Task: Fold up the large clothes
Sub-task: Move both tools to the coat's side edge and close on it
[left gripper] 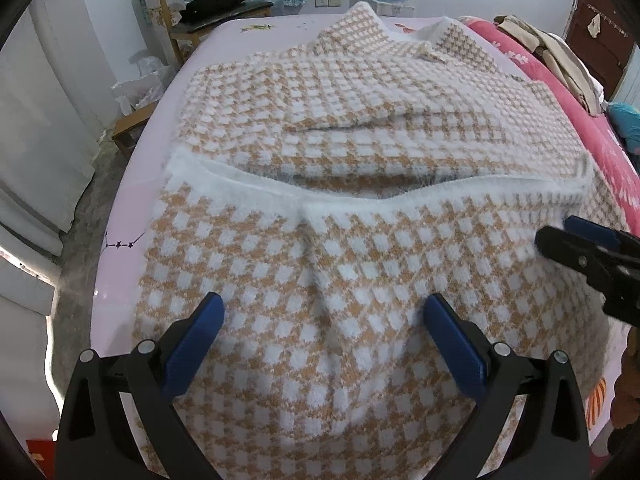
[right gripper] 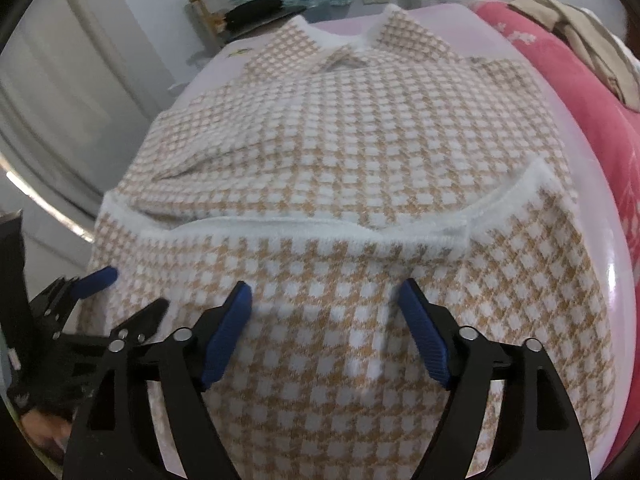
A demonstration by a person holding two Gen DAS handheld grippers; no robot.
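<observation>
A fuzzy knit sweater (left gripper: 360, 128) (right gripper: 352, 128) in tan and white checks lies spread on a pink sheet (left gripper: 132, 216). Its lower part is folded up, so the white hem band (left gripper: 400, 192) (right gripper: 304, 226) runs across the middle. In the left wrist view my left gripper (left gripper: 324, 302) hovers open over the near fold with only fabric below its blue pads (left gripper: 196, 340). My right gripper (right gripper: 325, 287) is open too, with nothing pinched between its fingers. Each gripper shows in the other's view: the right gripper (left gripper: 554, 229) at the sweater's right edge, the left gripper (right gripper: 138, 288) at its left edge.
A red floral blanket (left gripper: 560, 76) with beige clothes (left gripper: 560, 52) on it borders the sheet on the right. A wooden chair (left gripper: 208, 4) holding a black item stands beyond the far left corner. Grey floor (left gripper: 80, 220) lies off the left edge.
</observation>
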